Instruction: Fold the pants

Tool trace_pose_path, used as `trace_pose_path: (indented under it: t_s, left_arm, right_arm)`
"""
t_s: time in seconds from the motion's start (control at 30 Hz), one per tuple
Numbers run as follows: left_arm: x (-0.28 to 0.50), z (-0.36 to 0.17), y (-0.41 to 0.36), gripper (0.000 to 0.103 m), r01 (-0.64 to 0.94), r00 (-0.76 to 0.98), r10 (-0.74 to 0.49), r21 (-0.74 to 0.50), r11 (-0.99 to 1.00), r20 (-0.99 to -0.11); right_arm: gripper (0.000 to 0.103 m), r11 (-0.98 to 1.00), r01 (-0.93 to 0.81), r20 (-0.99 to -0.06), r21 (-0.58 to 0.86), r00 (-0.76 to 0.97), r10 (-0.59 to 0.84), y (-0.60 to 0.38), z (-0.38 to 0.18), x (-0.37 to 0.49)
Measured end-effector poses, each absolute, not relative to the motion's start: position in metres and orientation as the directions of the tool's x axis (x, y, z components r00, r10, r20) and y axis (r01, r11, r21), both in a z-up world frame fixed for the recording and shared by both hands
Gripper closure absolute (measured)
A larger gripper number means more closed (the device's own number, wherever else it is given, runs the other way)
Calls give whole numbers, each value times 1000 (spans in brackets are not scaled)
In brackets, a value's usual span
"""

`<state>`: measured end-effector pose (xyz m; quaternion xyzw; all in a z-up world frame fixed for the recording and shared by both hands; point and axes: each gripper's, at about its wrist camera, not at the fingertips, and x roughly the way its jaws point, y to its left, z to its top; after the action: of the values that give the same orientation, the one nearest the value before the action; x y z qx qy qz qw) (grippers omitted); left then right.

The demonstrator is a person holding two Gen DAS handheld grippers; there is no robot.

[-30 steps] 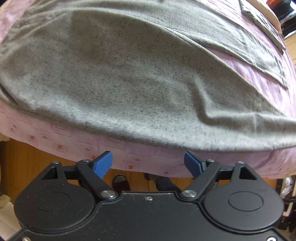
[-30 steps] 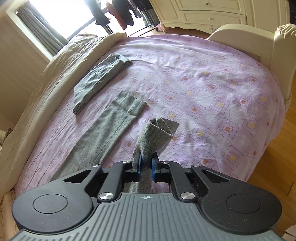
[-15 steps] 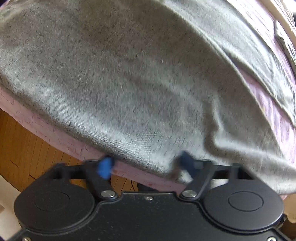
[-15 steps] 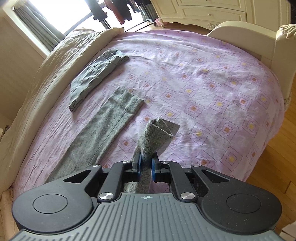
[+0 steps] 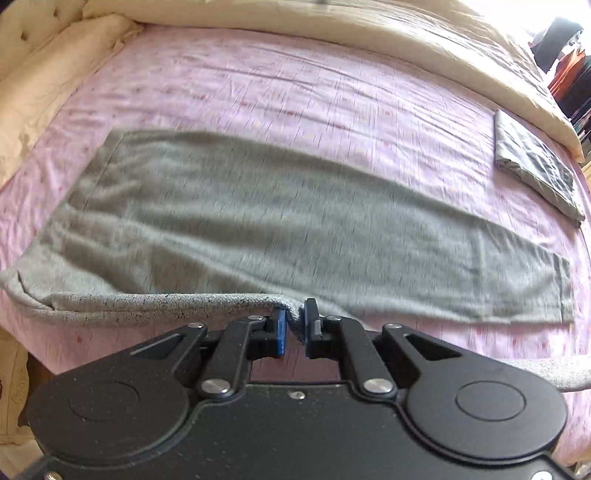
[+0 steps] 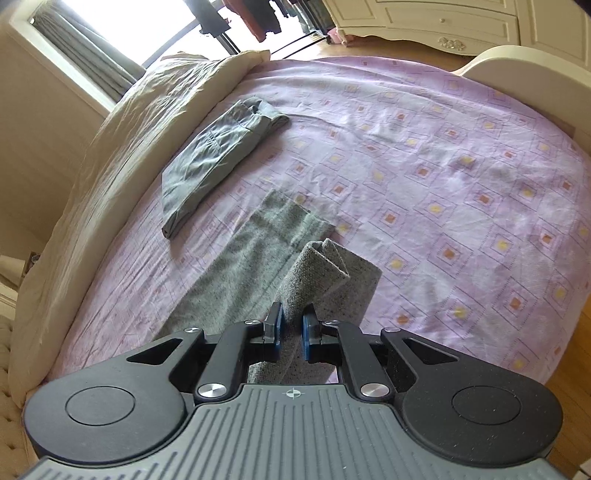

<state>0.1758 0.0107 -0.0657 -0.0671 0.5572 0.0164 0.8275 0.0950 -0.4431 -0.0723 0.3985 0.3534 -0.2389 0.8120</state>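
While both grippers pinch the near leg of the grey pants (image 5: 295, 221) on the bed (image 5: 295, 92), left gripper (image 5: 294, 328) mid-edge and right gripper (image 6: 292, 326) at the cuff, carry it far, level and taut, onto the flat leg.

Bedroom in a home. Large bed with a pink-lilac sheet (image 6: 443, 155) printed in small squares; cream quilt (image 5: 388, 48) bunched along its far side. Padded cream footboard (image 6: 532, 70) at one end. White panelled wardrobe with drawers (image 6: 443, 18) behind it, wooden floor (image 6: 576, 369) beside the bed. Bright window with grey curtains (image 6: 85, 48); clothes hanging on a rack (image 6: 258, 18) in the light. A folded grey garment (image 6: 214, 155) lies on the sheet.
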Motion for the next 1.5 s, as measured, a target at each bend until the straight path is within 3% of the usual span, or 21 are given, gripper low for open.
trace_pose_path:
  t_s: [0.23, 0.47, 0.9, 1.07, 1.2, 1.5]
  left_arm:
    - [227, -89, -16, 91, -106, 325, 64, 31, 994, -944]
    - [257, -101, -31, 91, -133, 286, 109, 73, 988, -952]
    - [264, -71, -45, 90, -3, 319, 89, 93, 996, -944]
    - [315, -99, -59, 90, 48, 290, 87, 105, 993, -953]
    - [351, -141, -70, 90, 95, 216, 103, 126, 987, -971]
    - [365, -167, -74, 91, 136, 179, 100, 126, 983, -979]
  right_arm:
    - [93, 529, 684, -781, 503, 622, -62, -464, -104, 155]
    - [93, 471, 714, -798, 519, 601, -32, -481, -125, 187]
    - [92, 388, 779, -823, 493, 562, -83, -482, -94, 165]
    - [92, 380, 808, -845, 450, 523, -113, -492, -103, 223]
    - [85, 483, 774, -859, 409, 505, -81, -497, -125, 280]
    - [84, 526, 763, -838, 375, 521, -159, -509, -112, 245]
